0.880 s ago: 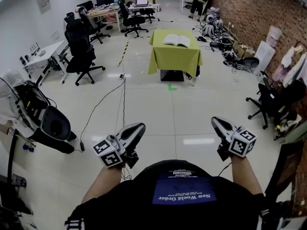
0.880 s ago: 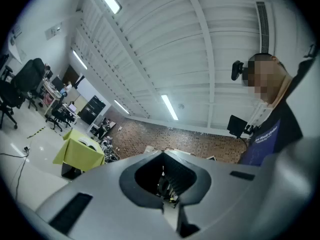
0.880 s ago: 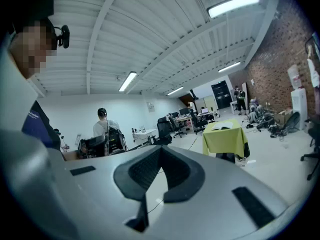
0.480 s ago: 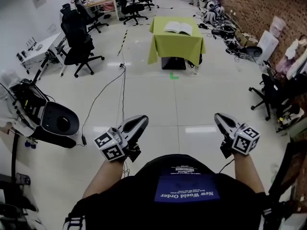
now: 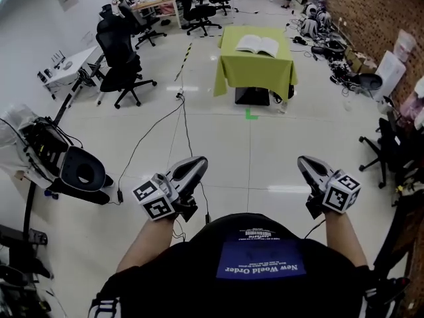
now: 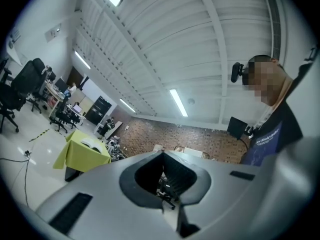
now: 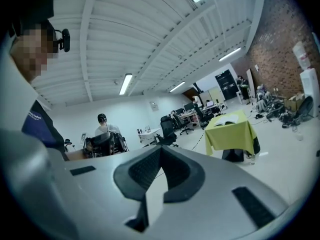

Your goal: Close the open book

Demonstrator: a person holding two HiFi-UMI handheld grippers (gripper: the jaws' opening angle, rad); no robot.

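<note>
**Open book on a far worktop; both hand-held grippers clenched and empty**

The head view shows the open book (image 5: 258, 45) lying flat, pages up, near the middle of a worktop (image 5: 255, 78) draped in green. It is well apart from the person, across a stretch of pale floor (image 5: 252, 151).

The left hand-held gripper (image 5: 196, 162) and the right hand-held gripper (image 5: 304, 163) are held out in front of the body. Each has its jaws pressed together with nothing between them. Neither is near the book, so the task is judged not yet begun: the approach comes first.

*Handling.* The book is probably light to moderate in weight. Its covers look stiff and its pages thin, flexible and easily creased. The outer edge of one cover, rather than loose leaves, seems the better place to take hold. Lifting there and swinging that half over the spine should fold it onto the other half. The draped cloth may let the book slide when pushed, so the second hand-held gripper could steady the opposite half.

*Containers.* None shows on the worktop. A dark box (image 5: 252, 97) sits beneath it, and its contents cannot be made out.
</note>
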